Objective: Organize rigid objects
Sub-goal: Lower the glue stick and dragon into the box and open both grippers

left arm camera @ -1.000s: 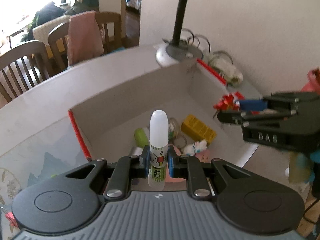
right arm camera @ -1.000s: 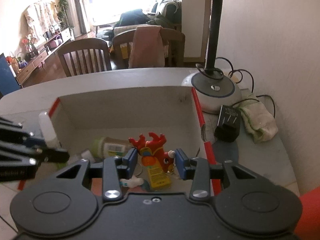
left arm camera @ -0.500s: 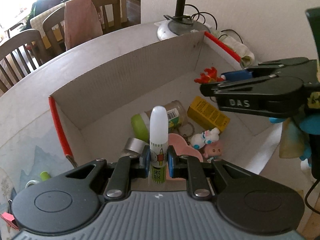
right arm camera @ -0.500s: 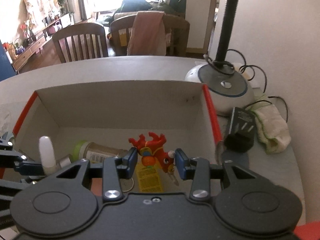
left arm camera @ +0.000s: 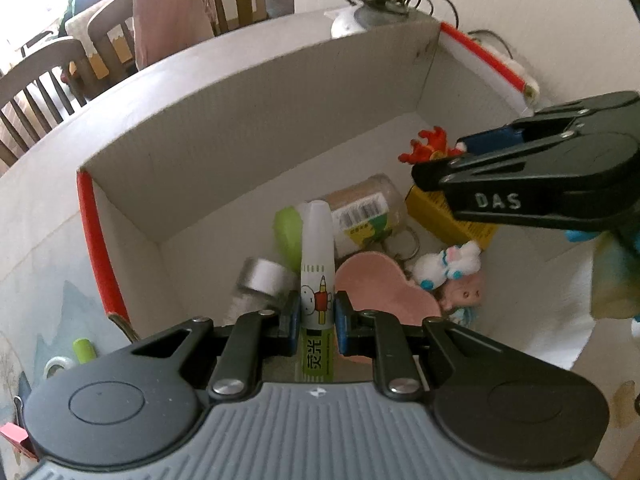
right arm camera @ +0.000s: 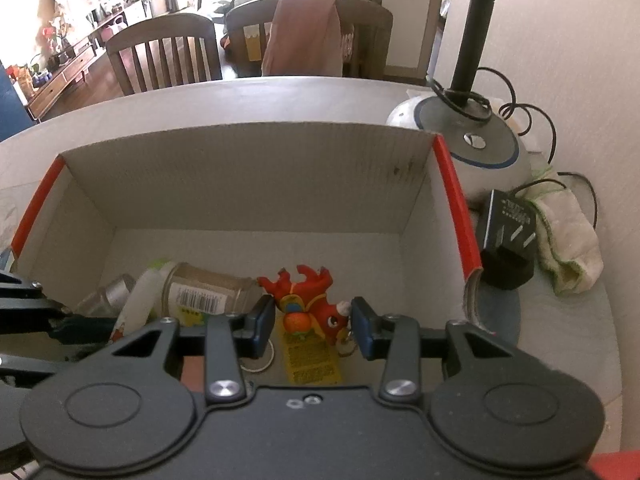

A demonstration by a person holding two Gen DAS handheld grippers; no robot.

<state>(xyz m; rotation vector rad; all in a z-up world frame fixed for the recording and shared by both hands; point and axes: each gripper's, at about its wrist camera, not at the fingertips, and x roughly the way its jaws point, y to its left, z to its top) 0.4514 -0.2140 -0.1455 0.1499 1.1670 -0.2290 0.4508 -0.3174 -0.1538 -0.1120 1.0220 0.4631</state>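
**A:** Glue stick (left arm camera: pixel 317 280), white cap up, clamped between the pads of the left gripper (left arm camera: pixel 316 316) and poised inside the mouth of the cardboard box (left arm camera: pixel 248 128), just above the pile.

**B:** And the other hand?

**A:** Right gripper (right arm camera: pixel 313 326) has the red toy bull (right arm camera: pixel 308 300) between its pads. They sit right against the toy's sides and it hangs clear of the floor, so I'd call that a grasp. It too is over the box, towards the red-edged right wall.

**B:** What's already in there?

**A:** Plenty. A jar with a green lid (left arm camera: pixel 360 208) lying on its side, a yellow packet (left arm camera: pixel 440 220), a silver-capped bottle (left arm camera: pixel 260 280), a pink dish (left arm camera: pixel 372 284), a white bunny figure (left arm camera: pixel 448 266), a small doll (left arm camera: pixel 464 296) and some key rings (left arm camera: pixel 400 240). All loose on the bottom, touching or overlapping.

**B:** So how far along?

**A:** Well along, I'd say. Most of the rigid bits are boxed, and two more are one release away from joining them.

**B:** Anything left outside?

**A:** On the worktop (left arm camera: pixel 48 240) to the left of the box I can make out a green item (left arm camera: pixel 83 350) and a tape roll (left arm camera: pixel 58 366). Beyond the right wall sit the lamp base (right arm camera: pixel 460 148), a black plug adapter (right arm camera: pixel 506 236) and a cloth (right arm camera: pixel 568 248); whether those count, I can't say.
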